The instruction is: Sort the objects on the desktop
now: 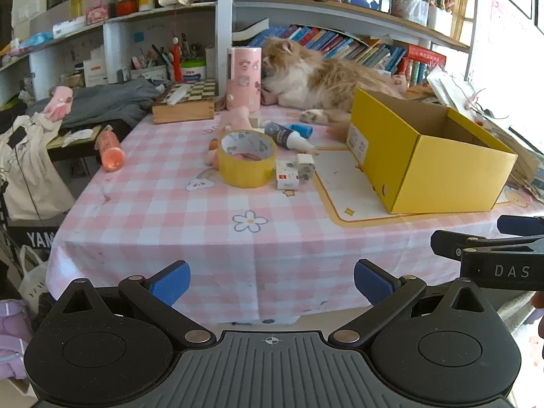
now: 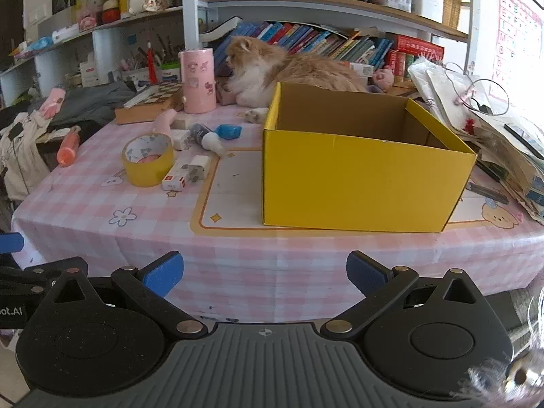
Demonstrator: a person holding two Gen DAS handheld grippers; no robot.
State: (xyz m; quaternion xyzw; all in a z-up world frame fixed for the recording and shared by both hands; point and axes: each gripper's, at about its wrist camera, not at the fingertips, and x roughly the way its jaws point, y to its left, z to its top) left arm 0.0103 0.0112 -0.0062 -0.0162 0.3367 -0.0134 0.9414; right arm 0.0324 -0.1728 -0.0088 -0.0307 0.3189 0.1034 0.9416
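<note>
Both tools, left tool [image 1: 271, 284] and right tool [image 2: 264, 275], gape wide before the yellow box [image 2: 360, 187].

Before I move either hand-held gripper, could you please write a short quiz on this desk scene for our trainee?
1. True or false: the yellow box already holds sorted items.
2. Which item stands nearest the yellow tape roll? A. small white carton B. orange tube C. pink canister
3. Fill in: the left hand-held gripper and the right hand-held gripper both have their jaws ____.

Key
1. False; the part of its inside in view is empty.
2. A
3. open, with nothing between them
</note>
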